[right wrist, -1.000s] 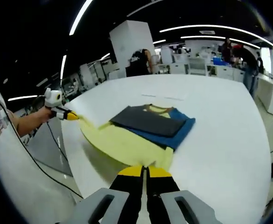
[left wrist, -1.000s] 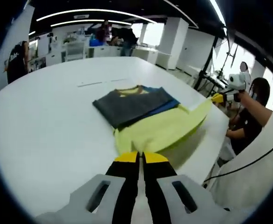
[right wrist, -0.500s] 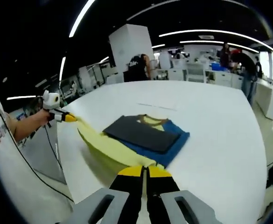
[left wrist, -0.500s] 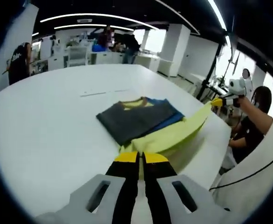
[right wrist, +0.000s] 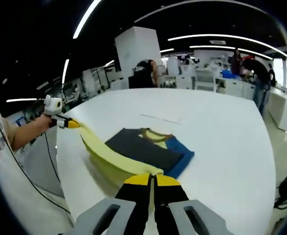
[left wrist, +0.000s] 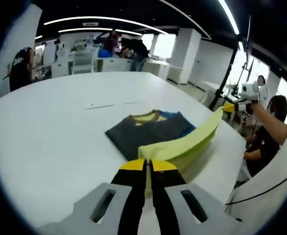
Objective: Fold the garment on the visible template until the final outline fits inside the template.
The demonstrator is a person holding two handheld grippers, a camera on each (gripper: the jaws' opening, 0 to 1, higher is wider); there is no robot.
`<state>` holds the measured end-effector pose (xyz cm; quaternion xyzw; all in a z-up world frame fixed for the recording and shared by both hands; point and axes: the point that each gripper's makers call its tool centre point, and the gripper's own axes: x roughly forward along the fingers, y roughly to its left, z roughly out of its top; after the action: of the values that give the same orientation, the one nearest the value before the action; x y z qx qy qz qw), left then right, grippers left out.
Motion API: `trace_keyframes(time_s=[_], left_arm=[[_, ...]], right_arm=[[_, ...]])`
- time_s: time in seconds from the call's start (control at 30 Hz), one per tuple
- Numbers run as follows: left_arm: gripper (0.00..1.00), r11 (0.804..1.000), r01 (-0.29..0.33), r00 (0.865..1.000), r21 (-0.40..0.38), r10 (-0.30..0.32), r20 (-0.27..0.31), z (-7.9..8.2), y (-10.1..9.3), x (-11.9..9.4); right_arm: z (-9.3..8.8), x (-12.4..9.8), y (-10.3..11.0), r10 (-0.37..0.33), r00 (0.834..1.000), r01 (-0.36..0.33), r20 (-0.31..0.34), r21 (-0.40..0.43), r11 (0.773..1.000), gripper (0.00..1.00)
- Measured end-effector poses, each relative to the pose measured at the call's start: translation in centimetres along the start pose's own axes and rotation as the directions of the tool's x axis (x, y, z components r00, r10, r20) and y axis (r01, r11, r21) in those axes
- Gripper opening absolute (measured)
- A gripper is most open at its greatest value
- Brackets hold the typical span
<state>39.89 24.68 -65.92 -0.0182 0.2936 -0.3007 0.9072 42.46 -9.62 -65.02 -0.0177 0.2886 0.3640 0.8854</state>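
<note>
Both your claws are clamping the yellow hem: left gripper (left wrist: 147,165), right gripper (right wrist: 151,180). You are holding the shirt (left wrist: 151,133) half-folded, lifted over the white table (left wrist: 50,127).

Each view looks forward along its own gripper, low above the white surface (left wrist: 45,127), from opposite corners of the hem. Both share the garment (left wrist: 153,132) at 12 o'clock.

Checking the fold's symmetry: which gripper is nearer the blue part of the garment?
Right. The right gripper pinches the yellow hem beside the blue part; the left gripper sits by the grey side.
</note>
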Motion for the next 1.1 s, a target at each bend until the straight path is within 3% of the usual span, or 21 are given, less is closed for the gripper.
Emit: trace_keyframes(time_s=[0.9, 1.1], left_arm=[[0.0, 0.999, -0.03, 0.997, 0.029, 0.028, 0.071, 5.7, 2.5, 1.4], [0.0, 1.0, -0.026, 0.995, -0.01, 0.027, 0.098, 6.9, 3.3, 1.6]], right_arm=[[5.8, 1.1, -2.4, -0.039, 0.998, 0.041, 0.051, -0.045, 0.998, 0.0], [7.3, 1.3, -2.5, -0.042, 0.997, 0.045, 0.068, -0.05, 0.998, 0.0]])
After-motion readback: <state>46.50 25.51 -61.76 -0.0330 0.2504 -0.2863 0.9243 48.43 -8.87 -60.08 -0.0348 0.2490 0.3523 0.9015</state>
